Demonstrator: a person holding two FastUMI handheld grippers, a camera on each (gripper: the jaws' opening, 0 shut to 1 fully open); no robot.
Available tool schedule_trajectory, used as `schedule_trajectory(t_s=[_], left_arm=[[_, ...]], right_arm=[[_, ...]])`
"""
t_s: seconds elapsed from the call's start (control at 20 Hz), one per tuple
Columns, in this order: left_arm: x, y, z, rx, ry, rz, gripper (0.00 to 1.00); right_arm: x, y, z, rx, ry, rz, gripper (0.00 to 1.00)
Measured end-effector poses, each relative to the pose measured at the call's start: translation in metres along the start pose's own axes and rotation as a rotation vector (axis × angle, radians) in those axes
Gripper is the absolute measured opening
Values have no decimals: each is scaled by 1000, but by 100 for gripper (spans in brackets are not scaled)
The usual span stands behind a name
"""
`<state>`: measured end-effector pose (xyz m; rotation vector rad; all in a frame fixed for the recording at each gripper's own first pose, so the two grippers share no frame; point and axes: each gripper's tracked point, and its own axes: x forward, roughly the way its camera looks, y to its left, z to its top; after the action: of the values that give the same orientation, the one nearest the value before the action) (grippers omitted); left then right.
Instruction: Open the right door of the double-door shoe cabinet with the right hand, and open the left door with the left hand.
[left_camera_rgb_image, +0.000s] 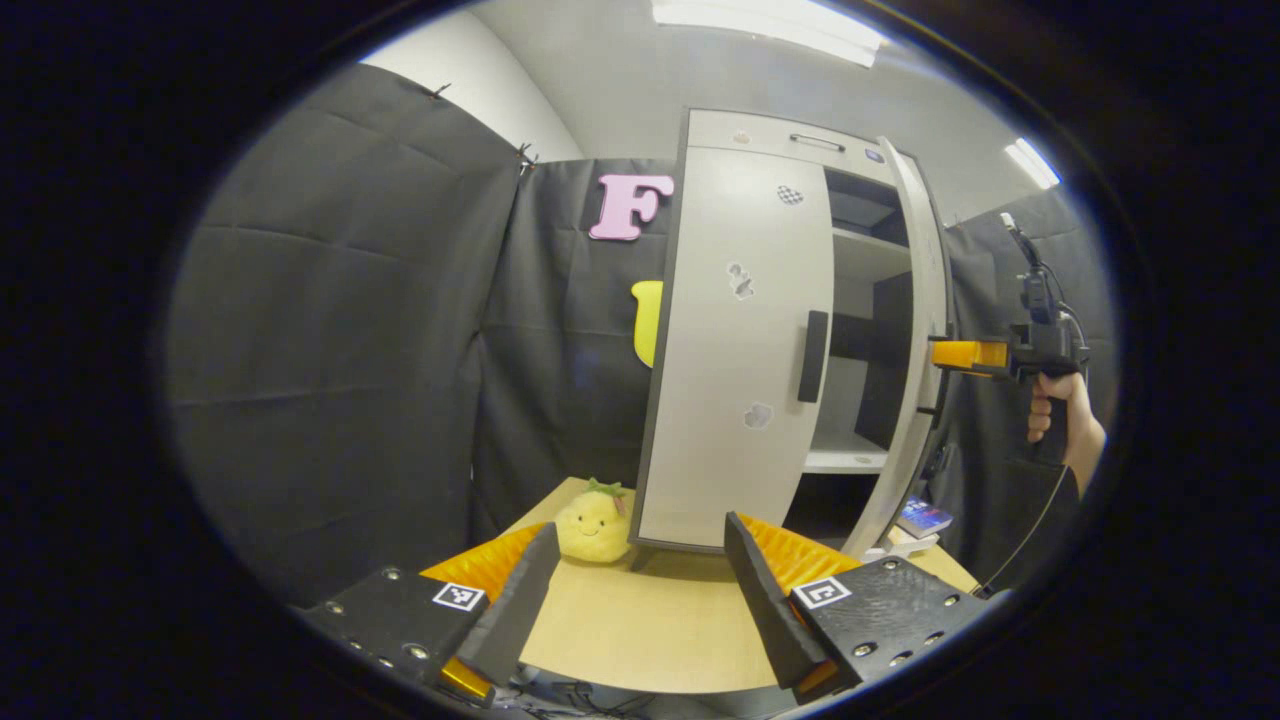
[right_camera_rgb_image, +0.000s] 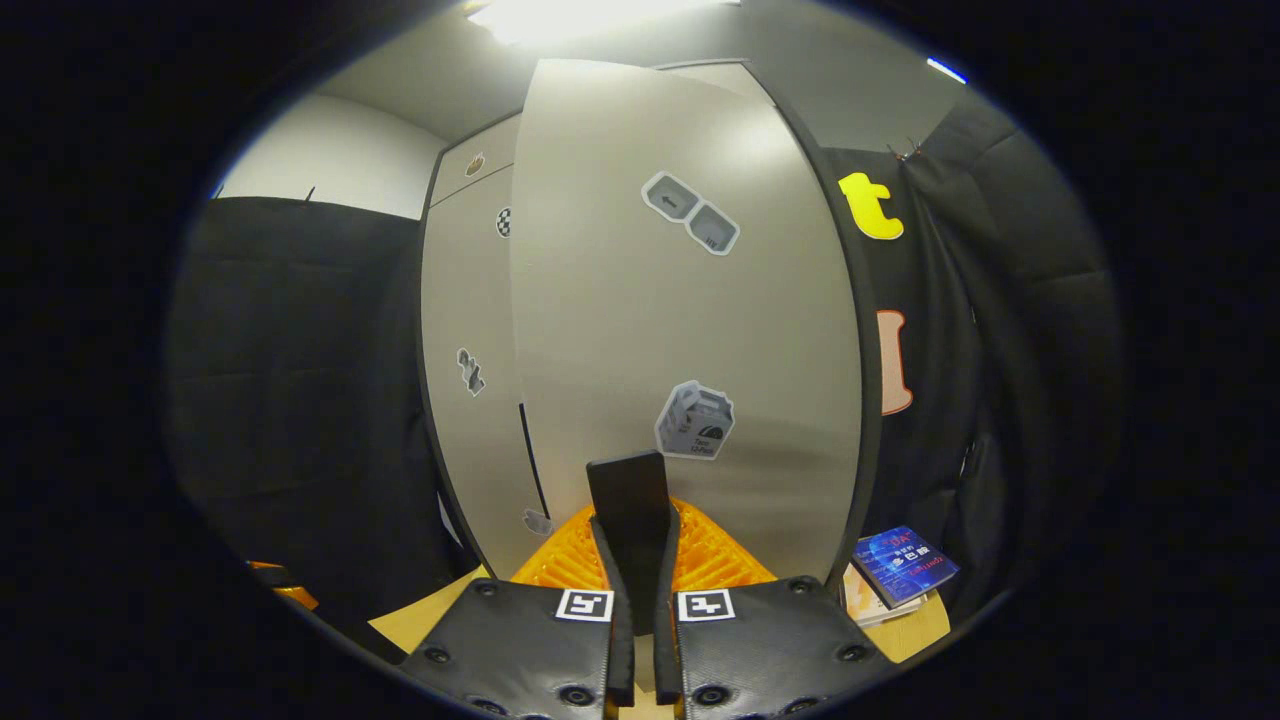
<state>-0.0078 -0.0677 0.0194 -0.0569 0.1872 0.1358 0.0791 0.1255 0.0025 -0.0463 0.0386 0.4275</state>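
At the bench's far edge, cabinet (left_camera_rgb_image: 740, 340): right door (right_camera_rgb_image: 690, 300) ajar, right gripper (right_camera_rgb_image: 640, 500) clenched on its handle; left gripper (left_camera_rgb_image: 640, 570) released; left door (left_camera_rgb_image: 735, 400) rigid, likely light, take its handle (left_camera_rgb_image: 814, 356).

The left gripper view looks at the shoe cabinet (left_camera_rgb_image: 740, 340) from farther back over the table (left_camera_rgb_image: 640, 620); the right gripper view faces its right door (right_camera_rgb_image: 690, 320) up close.
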Motion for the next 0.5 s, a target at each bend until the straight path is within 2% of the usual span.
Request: schedule_trajectory(t_s=[0.45, 0.5], left_arm=[[13, -19, -13, -15, 27, -56, 95], [14, -22, -14, -17, 29, -65, 95]], right_arm=[[-35, -32, 1, 38, 7, -68, 9], [-39, -35, 1, 38, 9, -77, 5]])
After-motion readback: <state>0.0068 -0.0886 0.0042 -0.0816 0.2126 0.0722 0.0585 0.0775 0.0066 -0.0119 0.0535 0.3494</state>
